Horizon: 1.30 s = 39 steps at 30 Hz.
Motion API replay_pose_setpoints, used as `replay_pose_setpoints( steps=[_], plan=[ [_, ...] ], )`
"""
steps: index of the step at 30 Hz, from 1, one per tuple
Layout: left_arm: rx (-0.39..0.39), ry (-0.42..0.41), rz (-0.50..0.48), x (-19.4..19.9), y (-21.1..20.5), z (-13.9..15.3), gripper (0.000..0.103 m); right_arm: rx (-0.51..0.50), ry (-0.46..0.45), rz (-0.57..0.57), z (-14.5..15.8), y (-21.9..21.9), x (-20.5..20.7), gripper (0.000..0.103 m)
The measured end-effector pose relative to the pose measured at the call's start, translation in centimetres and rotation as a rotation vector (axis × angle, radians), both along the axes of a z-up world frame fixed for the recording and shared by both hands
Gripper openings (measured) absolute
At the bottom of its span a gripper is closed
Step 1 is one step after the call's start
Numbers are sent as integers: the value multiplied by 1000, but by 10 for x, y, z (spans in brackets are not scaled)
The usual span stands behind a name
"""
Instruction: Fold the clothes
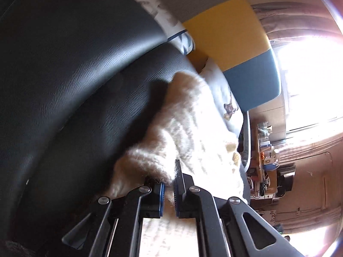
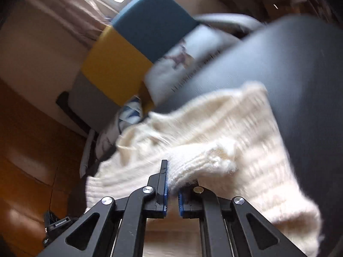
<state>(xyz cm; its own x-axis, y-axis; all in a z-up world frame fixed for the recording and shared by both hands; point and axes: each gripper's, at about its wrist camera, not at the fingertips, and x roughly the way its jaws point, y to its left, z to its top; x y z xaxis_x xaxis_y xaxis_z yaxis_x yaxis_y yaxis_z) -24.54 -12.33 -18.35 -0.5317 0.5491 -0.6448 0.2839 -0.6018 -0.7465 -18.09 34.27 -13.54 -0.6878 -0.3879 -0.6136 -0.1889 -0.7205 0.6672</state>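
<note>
**Knit held at both grippers, over the black seat**

- Left gripper [image 1: 169, 189]: jaws drawn close, with a fuzzy ribbed edge of the cream knit [image 1: 193, 124] bunched at and between the blue pads. From this hold the knit runs forward and away, lying on the black seat [image 1: 75, 75], its far end near the grey pillow [image 1: 223, 90].
- Right gripper [image 2: 172, 189]: jaws likewise close, clamping a ribbed cuff or hem of the knit [image 2: 214, 124]. The rest fans out ahead and to both sides of the hold, draped over the seat [image 2: 289, 68]; one part hangs off the seat edge toward the wood floor [image 2: 27, 150].
- Beyond the knit: pillow [image 2: 182, 64], then a blue-and-yellow cushion [image 2: 128, 42].
- Judgement: each gripper holds its own edge, neither nearer; which fold stage this is cannot be told. Right view is motion-blurred.
</note>
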Motion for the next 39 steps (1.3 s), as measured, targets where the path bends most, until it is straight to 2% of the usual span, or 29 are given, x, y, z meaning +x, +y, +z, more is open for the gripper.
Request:
replay_pose_setpoints(
  steps=[2, 5, 7, 9, 10, 12, 13, 15, 16, 19, 21, 23, 24, 26, 27, 29, 30, 31, 33, 35, 36, 39],
  plan=[
    [11, -7, -10, 3, -2, -6, 6, -45, -36, -21, -17, 5, 5, 11],
    [55, -3, -11, 4, -5, -9, 6, -162, -15, -66, -26, 16, 15, 20],
    [99, -2, -3, 4, -8, -11, 6, -229, 8, -99, -27, 25, 20, 38],
    [146, -6, 15, 2, -11, -14, 8, -279, 36, -148, -25, 34, 20, 51],
    [153, -11, 20, 1, -11, -15, 8, -280, 41, -167, -24, 37, 19, 52],
    [146, -7, 19, 1, -10, -14, 8, -227, 32, -171, -18, 37, 11, 48],
    [131, 4, 13, 4, -9, -9, 7, -171, 23, -148, -12, 33, 4, 32],
    [62, 61, 4, 7, -5, 8, 6, -65, 39, -84, 4, 22, -6, 8],
    [24, 93, -1, 9, -3, 17, 6, -21, 73, -55, 16, 18, -8, 8],
    [-47, 33, -42, 1, 5, 17, 6, 89, 117, -29, 33, 15, -10, 8],
    [-82, -1, -65, 0, 10, 13, 7, 140, 48, -36, 20, 17, -13, 8],
    [-107, 4, -73, 2, 12, 15, 7, 114, -28, -50, -6, 24, -11, 9],
    [-113, 2, -78, 3, 12, 16, 7, 90, -32, -63, -16, 28, -7, 8],
    [-84, -6, -73, 4, 8, 15, 8, 35, -13, -88, -26, 37, -1, 9],
    [-46, -11, -63, 3, 3, 11, 9, 28, -13, -92, -26, 39, 0, 10],
    [25, -17, -43, 4, -4, 4, 10, 53, -19, -90, -19, 40, 2, 14],
    [48, -14, -38, 8, -7, 3, 11, 85, -19, -95, -11, 40, 4, 24],
    [70, -11, -33, 12, -9, 2, 11, 121, -12, -107, -3, 41, 8, 41],
    [88, 8, -25, 21, -16, 5, 11, 205, 23, -149, 18, 42, 17, 59],
    [60, 66, -56, 15, -15, 22, 11, 279, 60, -177, 39, 38, 23, 62],
    [46, 96, -74, 11, -13, 30, 11, 291, 78, -155, 47, 32, 20, 62],
    [4, 186, -128, -2, -9, 56, 11, 333, 105, -2, 60, -10, 2, 65]
  ],
)
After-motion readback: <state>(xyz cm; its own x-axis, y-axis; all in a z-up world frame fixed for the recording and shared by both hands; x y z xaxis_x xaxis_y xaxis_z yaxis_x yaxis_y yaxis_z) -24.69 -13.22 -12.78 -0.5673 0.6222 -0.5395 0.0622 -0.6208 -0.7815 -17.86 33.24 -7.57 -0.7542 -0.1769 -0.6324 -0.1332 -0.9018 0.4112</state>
